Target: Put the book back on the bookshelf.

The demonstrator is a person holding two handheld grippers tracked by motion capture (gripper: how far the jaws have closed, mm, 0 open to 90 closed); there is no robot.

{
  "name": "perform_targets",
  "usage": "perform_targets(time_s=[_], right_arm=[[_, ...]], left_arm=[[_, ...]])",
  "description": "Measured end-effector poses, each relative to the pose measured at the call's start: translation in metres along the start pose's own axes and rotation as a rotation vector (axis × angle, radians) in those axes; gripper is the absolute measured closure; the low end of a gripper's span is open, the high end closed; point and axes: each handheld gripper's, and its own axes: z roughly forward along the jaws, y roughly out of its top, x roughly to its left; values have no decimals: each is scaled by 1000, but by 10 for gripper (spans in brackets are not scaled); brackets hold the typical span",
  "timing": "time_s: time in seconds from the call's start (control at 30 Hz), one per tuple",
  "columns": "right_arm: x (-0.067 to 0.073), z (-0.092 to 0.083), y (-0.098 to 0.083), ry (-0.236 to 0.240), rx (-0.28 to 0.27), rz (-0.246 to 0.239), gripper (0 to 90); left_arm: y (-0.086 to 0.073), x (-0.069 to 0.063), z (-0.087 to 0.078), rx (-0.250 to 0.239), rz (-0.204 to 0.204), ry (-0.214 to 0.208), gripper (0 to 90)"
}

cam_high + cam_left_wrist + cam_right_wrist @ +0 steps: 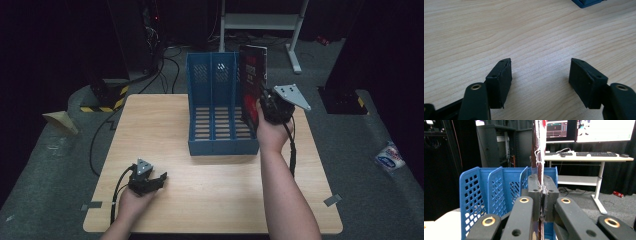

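Over at the right end of the blue file rack [215, 107], the right hand-held gripper [260, 107] is clamped tight on a thin dark-red book [251, 85], holding it upright on edge; from the high view the book sits right at the rack's rightmost slot, lower edge down near the slot, though I can't tell if it's actually inside or just against the outer wall; in the right gripper view the book's worn edge [538, 150] runs straight up from between the two pads, with the rack's perforated dividers [496, 190] just to the left. The left hand-held gripper [159, 181] is resting on the wooden tabletop [210, 200] near the front left, well apart from the rack; its jaws are spread wide with nothing but bare wood between them.
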Motion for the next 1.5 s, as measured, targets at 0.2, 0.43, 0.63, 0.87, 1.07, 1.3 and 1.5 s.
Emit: perform_targets(time_s=[0.2, 0.43, 0.63, 0.87, 1.07, 1.3, 1.5], right_arm=[[3, 15, -8, -1, -16, -17, 871], [7, 14, -18, 0, -33, -16, 870], [3, 6, -30, -11, -20, -6, 869], [3, 2, -35, -18, -13, -9, 867], [4, 3, -31, -13, 26, -27, 864], [3, 4, -22, -1, 98, -25, 860], [-1, 6, -12, 27, 194, -24, 851]], left_arm=[[0, 0, 0, 0, 0, -1, 351], [0, 0, 0, 0, 1, 0, 351], [0, 0, 0, 0, -2, 1, 349], [0, 0, 0, 3, -5, 5, 350], [1, 0, 0, 2, -5, 4, 350], [1, 0, 0, 3, -6, 3, 350], [1, 0, 0, 2, -5, 2, 350]])
